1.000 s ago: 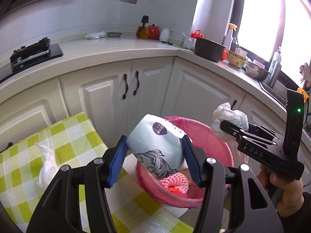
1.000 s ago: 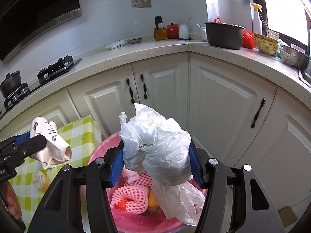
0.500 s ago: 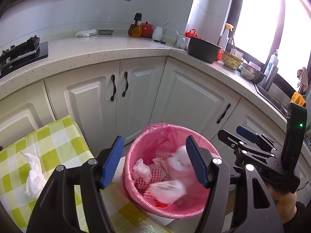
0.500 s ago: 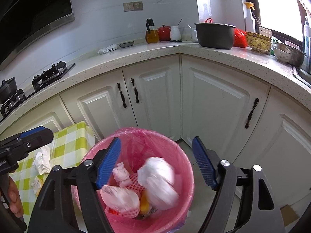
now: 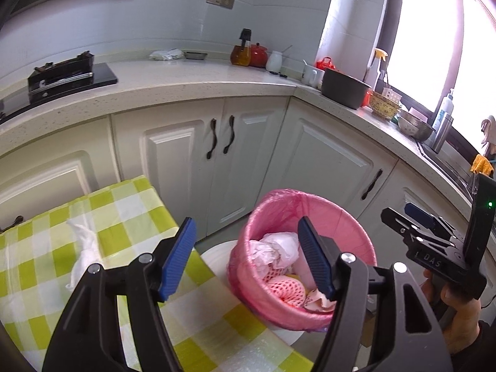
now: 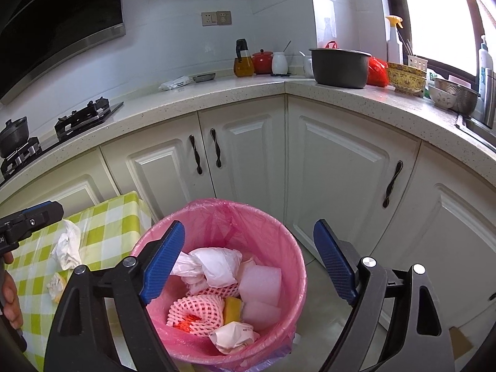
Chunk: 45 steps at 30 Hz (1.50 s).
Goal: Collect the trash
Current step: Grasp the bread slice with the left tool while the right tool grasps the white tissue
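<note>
Holding nothing, both grippers, left (image 5: 246, 259) and right (image 6: 248, 262), gape; bin (image 6: 291, 248) part-filled (tissue (image 5: 83, 248) remains mid-table (image 5: 130, 204)).

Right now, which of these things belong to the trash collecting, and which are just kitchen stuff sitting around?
Part of the job:
pink bin with trash inside
crumpled tissue on the checked table
small scrap beside it
left tool, open
right tool, open

Just lying about:
dark pot
oil bottle
red jar
gas stove

Black tool (image 6: 248, 263), ribbed blue pads (image 6: 161, 259)
</note>
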### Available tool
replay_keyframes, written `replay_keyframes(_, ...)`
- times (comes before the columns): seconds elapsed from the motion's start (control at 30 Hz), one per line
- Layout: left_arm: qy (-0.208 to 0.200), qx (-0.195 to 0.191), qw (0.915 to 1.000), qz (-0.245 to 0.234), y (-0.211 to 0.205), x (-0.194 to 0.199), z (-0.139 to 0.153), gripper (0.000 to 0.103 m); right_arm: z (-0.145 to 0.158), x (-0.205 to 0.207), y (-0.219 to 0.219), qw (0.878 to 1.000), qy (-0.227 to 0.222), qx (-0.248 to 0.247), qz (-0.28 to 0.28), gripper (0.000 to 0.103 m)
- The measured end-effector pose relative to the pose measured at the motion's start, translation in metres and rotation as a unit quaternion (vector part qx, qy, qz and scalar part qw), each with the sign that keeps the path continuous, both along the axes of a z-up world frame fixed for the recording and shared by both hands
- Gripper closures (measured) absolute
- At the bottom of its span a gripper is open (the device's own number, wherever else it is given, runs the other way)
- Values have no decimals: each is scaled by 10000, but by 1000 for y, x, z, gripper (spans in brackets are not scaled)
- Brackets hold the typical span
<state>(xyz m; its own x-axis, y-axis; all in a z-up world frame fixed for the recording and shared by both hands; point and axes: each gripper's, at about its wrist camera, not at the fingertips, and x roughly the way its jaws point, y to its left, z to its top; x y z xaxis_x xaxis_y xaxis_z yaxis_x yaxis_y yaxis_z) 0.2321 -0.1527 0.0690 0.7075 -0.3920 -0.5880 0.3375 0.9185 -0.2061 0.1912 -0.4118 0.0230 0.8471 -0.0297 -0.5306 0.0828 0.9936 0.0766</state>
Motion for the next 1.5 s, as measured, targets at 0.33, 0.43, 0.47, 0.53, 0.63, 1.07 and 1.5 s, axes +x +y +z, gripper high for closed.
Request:
replay_keyframes(0.33,-80,233,9984,509,70,-35,-16,34,-3,-22,28,9997,-105,-14,240,18)
replay_keyframes(0.43,36,246,9974,682,94,-41,-27,33,-6,-25,36,9994,-80,1,322,18)
replay_keyframes(0.47,82,268,9969,739,102,-42,-33,34,-7,-25,39,9994,-69,-1,339,18)
replay_keyframes(0.53,167,312,9960,824,114,-45,-42,34,-9,-26,47,9992,-41,-10,392,18)
replay_keyframes(0.63,299,395,9942,954,131,-46,-58,34,-13,-27,62,9985,-5,-58,549,18)
replay_keyframes(1.07,836,557,9900,992,162,-43,-111,34,-26,-15,113,9948,232,-75,994,18)
replay_keyframes(1.5,1118,876,9864,828,159,-30,-141,34,-31,2,166,9893,376,-64,1410,18)
